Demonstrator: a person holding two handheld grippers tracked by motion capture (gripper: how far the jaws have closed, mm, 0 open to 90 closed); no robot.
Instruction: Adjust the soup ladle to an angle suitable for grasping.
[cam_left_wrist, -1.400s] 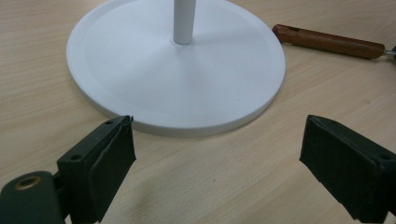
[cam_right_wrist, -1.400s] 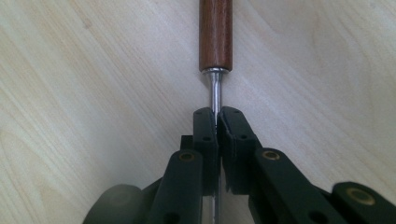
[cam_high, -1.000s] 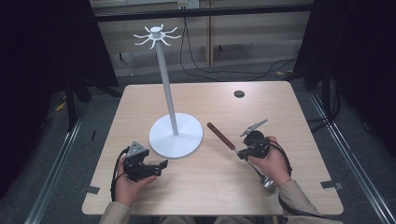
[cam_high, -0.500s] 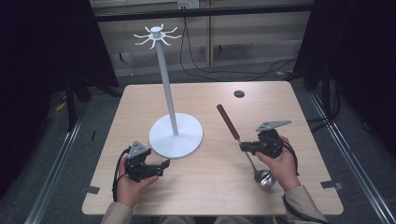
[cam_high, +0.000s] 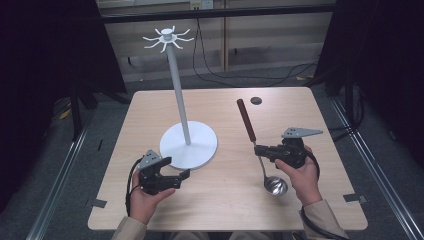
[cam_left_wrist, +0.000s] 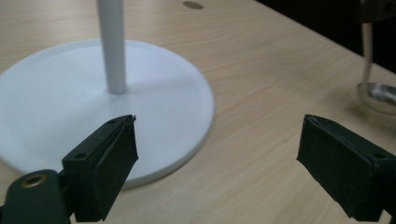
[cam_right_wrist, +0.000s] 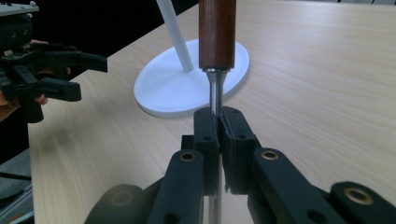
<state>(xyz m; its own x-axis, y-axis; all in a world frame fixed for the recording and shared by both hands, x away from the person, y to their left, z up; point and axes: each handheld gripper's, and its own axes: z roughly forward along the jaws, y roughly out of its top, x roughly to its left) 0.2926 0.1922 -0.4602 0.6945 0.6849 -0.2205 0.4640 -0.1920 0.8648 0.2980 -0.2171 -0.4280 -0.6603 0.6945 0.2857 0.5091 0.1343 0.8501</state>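
A ladle with a brown wooden handle (cam_high: 244, 118) and a steel bowl (cam_high: 275, 185) is over the right half of the table. My right gripper (cam_high: 258, 149) is shut on its thin metal shaft just below the handle (cam_right_wrist: 217, 32), which points to the far side; the pads (cam_right_wrist: 205, 128) pinch the shaft. The bowl hangs low near the table's front. A white stand has a round base (cam_high: 200, 150), a tall pole (cam_high: 177, 85) and hooks on top (cam_high: 167, 37). My left gripper (cam_high: 182, 177) is open just in front of the base (cam_left_wrist: 46, 93), holding nothing.
A small dark round disc (cam_high: 256, 100) lies on the wooden table (cam_high: 225, 215) at the far right. Black cables trail over the floor behind the table. The left gripper view catches the ladle's bowl (cam_left_wrist: 380, 95) at its right edge.
The right gripper has moved right and a little up with the ladle. The handle has swung from pointing far-left to pointing straight away. The left gripper has stayed put.
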